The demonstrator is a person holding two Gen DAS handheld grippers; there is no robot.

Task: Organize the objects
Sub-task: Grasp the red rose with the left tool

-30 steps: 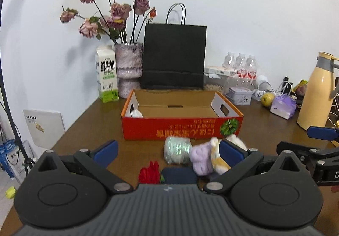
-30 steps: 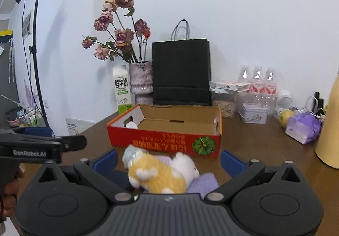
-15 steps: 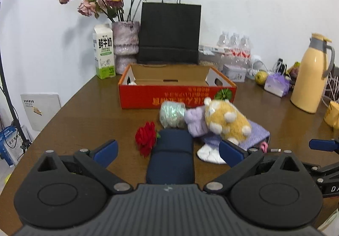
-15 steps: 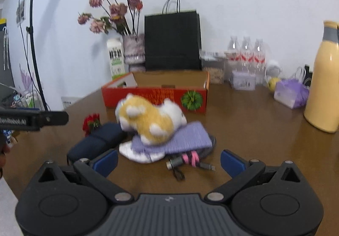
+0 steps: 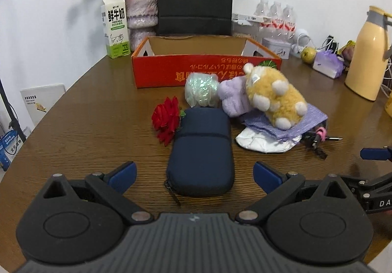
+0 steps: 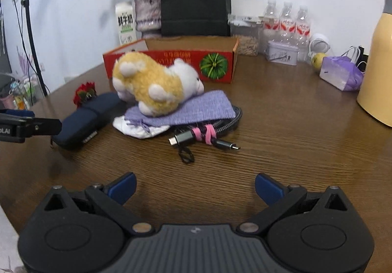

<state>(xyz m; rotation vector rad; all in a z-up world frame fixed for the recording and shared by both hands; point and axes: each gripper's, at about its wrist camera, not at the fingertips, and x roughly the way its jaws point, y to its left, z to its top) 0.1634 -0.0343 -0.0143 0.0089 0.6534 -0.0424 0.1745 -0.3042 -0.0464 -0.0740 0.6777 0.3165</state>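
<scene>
Both tongs, left [image 5: 193, 172] and right [image 6: 194, 186], hover released and empty above the counter's [image 5: 85, 130] near edge; clutter, a case [image 5: 202, 150] and a plush [image 5: 274, 98], awaits before the box [image 5: 205, 71]. First pickup likely next: closing on the case.

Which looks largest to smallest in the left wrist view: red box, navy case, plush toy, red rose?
1. Red box, widest though farthest back.
2. Navy case, though it lies nearest the camera, which enlarges it.
3. Plush toy; its true size against the case is unsure.
4. Red rose, clearly smallest.
</scene>
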